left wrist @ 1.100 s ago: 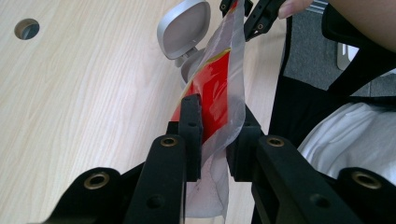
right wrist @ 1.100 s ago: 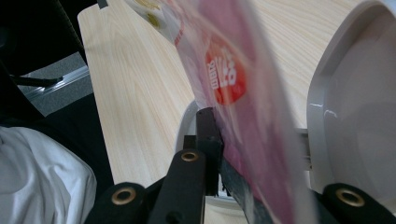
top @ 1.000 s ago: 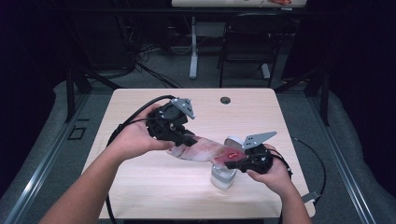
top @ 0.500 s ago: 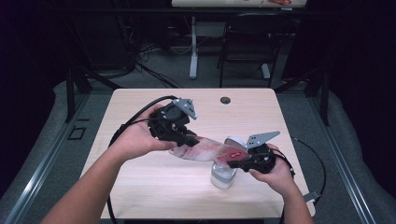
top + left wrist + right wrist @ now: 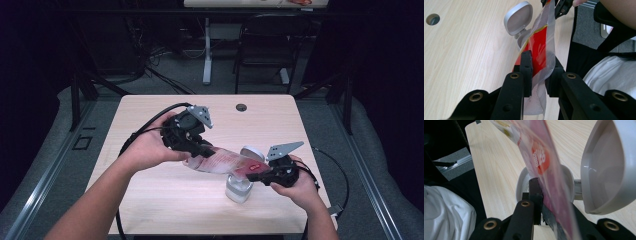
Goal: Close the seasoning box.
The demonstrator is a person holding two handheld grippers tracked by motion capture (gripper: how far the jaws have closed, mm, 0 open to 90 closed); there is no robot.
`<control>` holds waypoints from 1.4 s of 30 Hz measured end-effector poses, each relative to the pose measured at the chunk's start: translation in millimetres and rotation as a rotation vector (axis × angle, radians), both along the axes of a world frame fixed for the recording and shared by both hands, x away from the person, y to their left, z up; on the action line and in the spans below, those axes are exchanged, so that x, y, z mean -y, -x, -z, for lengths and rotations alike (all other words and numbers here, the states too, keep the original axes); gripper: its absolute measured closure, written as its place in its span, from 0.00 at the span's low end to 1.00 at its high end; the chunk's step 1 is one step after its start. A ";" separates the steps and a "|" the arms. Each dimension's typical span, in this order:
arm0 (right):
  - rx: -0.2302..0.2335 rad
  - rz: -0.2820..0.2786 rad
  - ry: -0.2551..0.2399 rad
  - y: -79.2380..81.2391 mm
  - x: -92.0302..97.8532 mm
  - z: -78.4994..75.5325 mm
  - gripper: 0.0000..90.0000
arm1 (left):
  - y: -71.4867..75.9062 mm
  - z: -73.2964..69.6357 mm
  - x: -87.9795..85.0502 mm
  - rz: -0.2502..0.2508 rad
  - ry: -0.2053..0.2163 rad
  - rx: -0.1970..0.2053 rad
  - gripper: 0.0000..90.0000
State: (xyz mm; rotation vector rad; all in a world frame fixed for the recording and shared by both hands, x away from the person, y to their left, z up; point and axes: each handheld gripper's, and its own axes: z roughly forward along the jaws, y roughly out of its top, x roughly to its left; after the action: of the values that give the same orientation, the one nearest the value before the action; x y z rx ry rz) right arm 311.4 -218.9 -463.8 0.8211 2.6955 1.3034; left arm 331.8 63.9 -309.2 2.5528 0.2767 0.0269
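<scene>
Only blurred white lettering marks the red-printed pouch.

Packet above the bin

A packet stretches between left claw and right claw, above an open-lidded bin on the surface.

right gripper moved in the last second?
Barely, if at all. In the high view the right gripper holds the packet over the open grey container, same spot relative to the table's grommet hole.

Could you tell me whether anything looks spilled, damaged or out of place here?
Nothing stands out. The plastic packet is held stretched between the left gripper and the right gripper, above the small grey bin whose lid stands open. No spill shows on the table.
</scene>
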 end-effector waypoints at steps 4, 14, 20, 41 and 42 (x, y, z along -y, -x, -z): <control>-0.005 -0.008 0.002 0.3 -0.7 0.2 0.98 | -0.4 -1.2 0.6 0.003 -0.003 0.005 0.88; -0.017 -0.008 0.004 -1.8 -2.1 4.6 0.98 | -0.6 0.6 3.3 0.003 -0.007 0.004 0.87; -0.020 -0.010 -0.001 -2.5 -1.3 5.3 0.98 | -1.6 0.4 3.7 0.006 -0.007 0.001 0.87; -0.034 -0.003 0.006 -3.6 1.8 8.6 0.98 | -1.8 -1.2 12.5 0.012 0.002 0.007 0.86; -0.036 -0.006 0.007 -4.0 2.2 8.8 0.98 | -2.0 -1.1 12.8 0.013 0.003 0.008 0.86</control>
State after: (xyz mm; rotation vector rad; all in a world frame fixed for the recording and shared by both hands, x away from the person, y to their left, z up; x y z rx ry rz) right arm 315.4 -221.1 -472.6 0.8443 2.7300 1.2924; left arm 333.8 51.1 -308.1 2.5513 0.2572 0.0313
